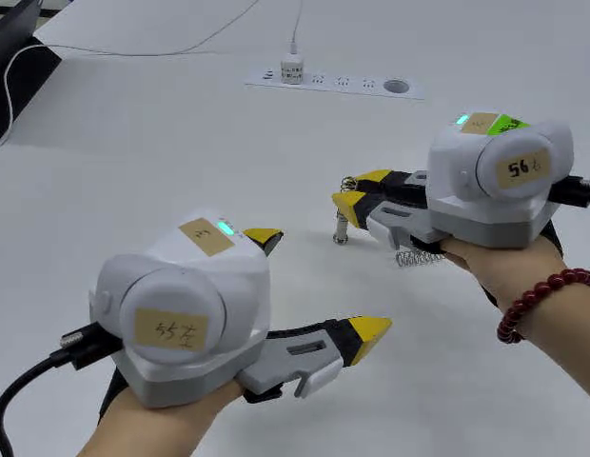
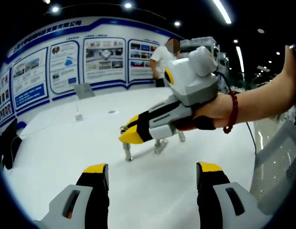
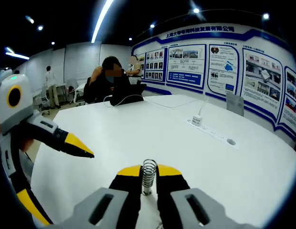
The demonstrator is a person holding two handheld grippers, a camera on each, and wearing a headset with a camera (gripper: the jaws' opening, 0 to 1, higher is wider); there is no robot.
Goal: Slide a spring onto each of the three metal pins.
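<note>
1. A spring (image 3: 148,174) stands upright between the yellow tips of the right gripper (image 3: 148,168), whose jaws are closed on it
2. The lower end of the spring sits over the top of a metal pin (image 1: 342,231), which stands upright on the white table (image 1: 133,162); I cannot tell how far down the pin the coil reaches
3. In the left gripper view, a second pin (image 2: 160,145) and a third pin (image 2: 180,136) stand just behind the first, under the body of the right gripper
4. A loose spring (image 1: 419,257) lies flat on the table beneath the right gripper, close to the hand that holds it
5. The left gripper (image 1: 316,282) hovers nearer the person, well apart from the pins, with its jaws spread wide
6. A power strip (image 1: 333,83) with a white plug (image 1: 292,69) in it lies across the far side of the table, and a red bead bracelet (image 1: 538,295) is on the right wrist
</note>
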